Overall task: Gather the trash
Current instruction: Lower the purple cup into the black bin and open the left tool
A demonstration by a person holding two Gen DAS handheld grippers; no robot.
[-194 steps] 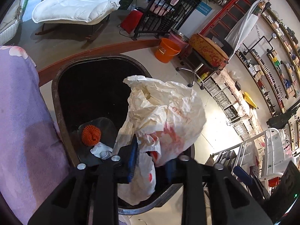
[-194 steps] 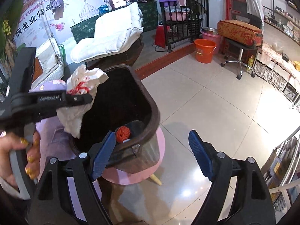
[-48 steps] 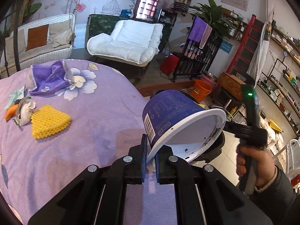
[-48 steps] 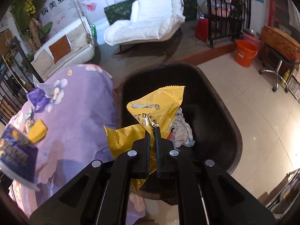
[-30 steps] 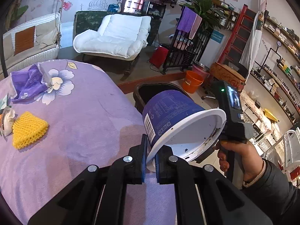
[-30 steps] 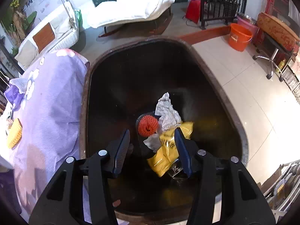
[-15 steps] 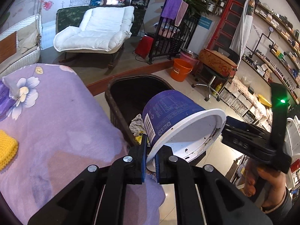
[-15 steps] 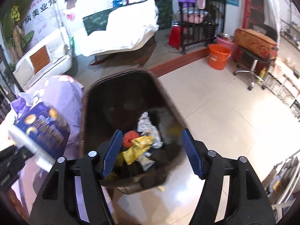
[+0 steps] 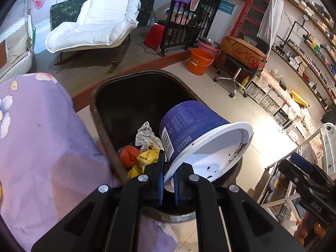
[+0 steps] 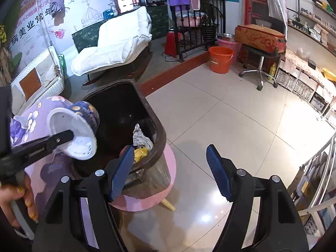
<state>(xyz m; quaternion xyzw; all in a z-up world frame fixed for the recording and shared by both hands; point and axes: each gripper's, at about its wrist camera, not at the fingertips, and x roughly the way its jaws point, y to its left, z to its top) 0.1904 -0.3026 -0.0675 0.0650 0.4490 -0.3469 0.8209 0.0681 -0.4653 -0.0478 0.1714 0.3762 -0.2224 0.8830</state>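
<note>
My left gripper (image 9: 168, 180) is shut on the rim of a blue paper cup (image 9: 189, 126) with a white inside, tilted over the dark trash bin (image 9: 100, 113). In the bin lie a yellow wrapper (image 9: 145, 161), an orange scrubber (image 9: 129, 155) and crumpled paper (image 9: 147, 134). In the right wrist view the cup (image 10: 75, 126) hangs at the bin's (image 10: 155, 126) left rim. My right gripper (image 10: 170, 168) is open and empty, right of the bin, above the floor.
The purple flowered tablecloth (image 9: 37, 138) lies left of the bin. The bin stands on a pink stool (image 10: 147, 199). An orange bucket (image 10: 220, 59), a stool on wheels (image 10: 260, 63) and a white lounge chair (image 10: 113, 46) stand beyond on the tiled floor.
My left gripper has carried the cup from over the table to over the bin. My right gripper dropped the yellow wrapper into the bin, opened and drew back to the right.
</note>
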